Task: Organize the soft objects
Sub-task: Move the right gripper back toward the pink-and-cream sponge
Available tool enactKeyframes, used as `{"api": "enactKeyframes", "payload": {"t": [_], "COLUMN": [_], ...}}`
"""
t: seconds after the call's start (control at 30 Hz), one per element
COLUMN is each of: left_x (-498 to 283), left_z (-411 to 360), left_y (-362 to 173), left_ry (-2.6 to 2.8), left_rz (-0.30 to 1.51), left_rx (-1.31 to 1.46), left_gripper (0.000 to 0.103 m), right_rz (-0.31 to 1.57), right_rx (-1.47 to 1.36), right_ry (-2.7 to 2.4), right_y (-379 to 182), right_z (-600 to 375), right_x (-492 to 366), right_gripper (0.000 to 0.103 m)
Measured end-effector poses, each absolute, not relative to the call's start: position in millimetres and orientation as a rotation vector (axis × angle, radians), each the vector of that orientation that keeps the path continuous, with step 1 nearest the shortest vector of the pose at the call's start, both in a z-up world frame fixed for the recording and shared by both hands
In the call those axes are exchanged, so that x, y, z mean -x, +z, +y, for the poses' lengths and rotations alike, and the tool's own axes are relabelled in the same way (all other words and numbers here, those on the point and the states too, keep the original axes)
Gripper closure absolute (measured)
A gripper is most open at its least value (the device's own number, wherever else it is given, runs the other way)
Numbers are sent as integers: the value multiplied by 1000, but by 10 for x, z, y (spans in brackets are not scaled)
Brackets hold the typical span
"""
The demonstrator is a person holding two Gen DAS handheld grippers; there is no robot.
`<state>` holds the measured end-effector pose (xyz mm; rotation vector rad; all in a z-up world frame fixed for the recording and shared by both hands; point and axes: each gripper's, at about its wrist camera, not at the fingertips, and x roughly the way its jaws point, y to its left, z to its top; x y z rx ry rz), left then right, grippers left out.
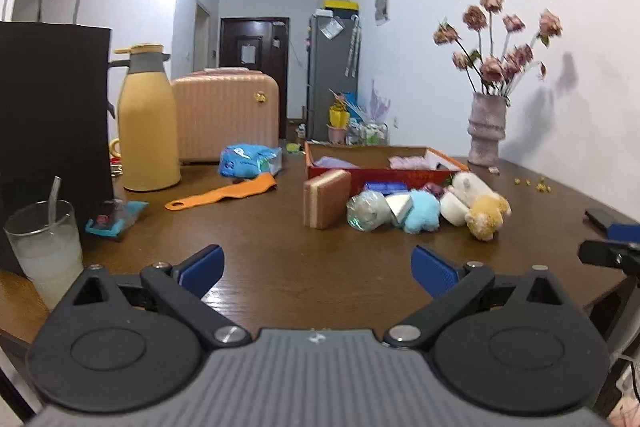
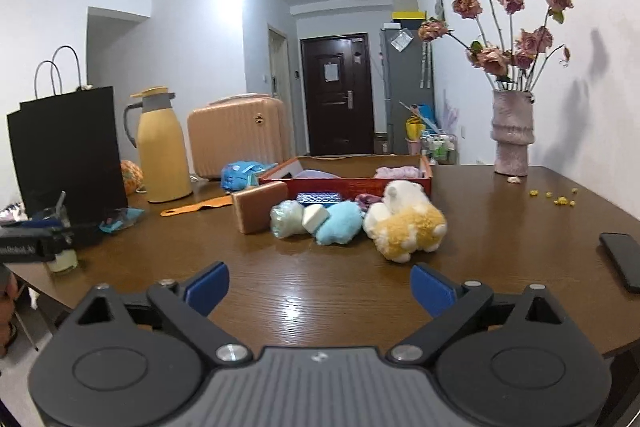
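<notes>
toys (image 2: 360,223) before box (image 2: 344,183) | vase (image 2: 512,135) right | jug (image 2: 162,155) left

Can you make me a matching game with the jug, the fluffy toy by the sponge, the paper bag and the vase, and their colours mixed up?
Things:
1. jug
2. fluffy toy
3. paper bag
4. vase

Colours:
A. black
B. pinkish
C. yellow
D. light blue

Pairs: 1-C, 2-D, 3-A, 4-B
</notes>
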<state>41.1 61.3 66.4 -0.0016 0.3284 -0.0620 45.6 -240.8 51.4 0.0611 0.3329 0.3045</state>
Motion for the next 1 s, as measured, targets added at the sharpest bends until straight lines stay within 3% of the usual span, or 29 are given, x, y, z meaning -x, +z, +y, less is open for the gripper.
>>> {"api": "enactKeyframes", "payload": {"t": [0.57, 1.0], "left_x": [-1149, -2497], "left_z": [448, 469], "left_y": [253, 280], "left_ry": [-93, -86], "left_rz": [495, 519], "left_rx": [15, -11], "left_gripper": [1, 2], "right_rz": [460, 483], "right_rx": [-143, -168], "right_ry": [246, 300], "right_y": [163, 164], "right_z": [-2488, -2278], "right_x": [-1149, -2096], "right_gripper": [5, 6]}}
